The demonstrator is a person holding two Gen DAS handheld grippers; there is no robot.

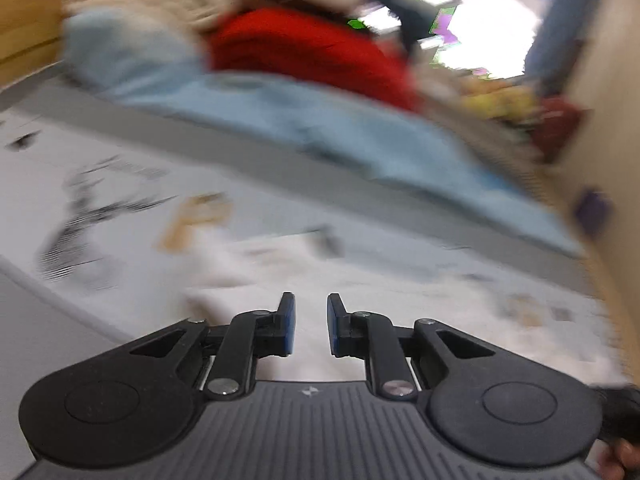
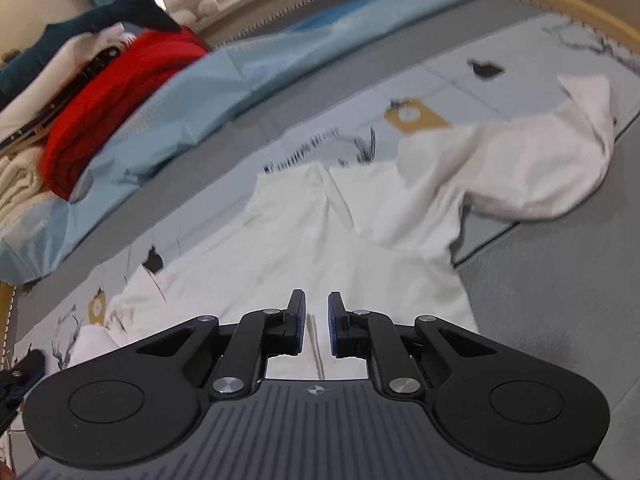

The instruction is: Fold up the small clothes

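- Left tongs [image 1: 311, 326] hang slightly open, gripping nothing (view blurred).
- Right tongs [image 2: 317, 326] stand narrowly parted, empty, above the white garment [image 2: 360, 220] on the patterned mat [image 2: 460, 80].

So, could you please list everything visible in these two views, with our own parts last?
shirt: one, white, spread on the printed sheet, one sleeve bunched at right.
sheet: one, pale with dark prints.
blue cloth: one, light blue, behind the sheet.
red garment: one, in the pile at left.
cream knit: one, beside the red.
shark toy: one, dark blue, atop the pile.
left tool: black, slightly open, empty.
right tool: black, slightly open, over the shirt.
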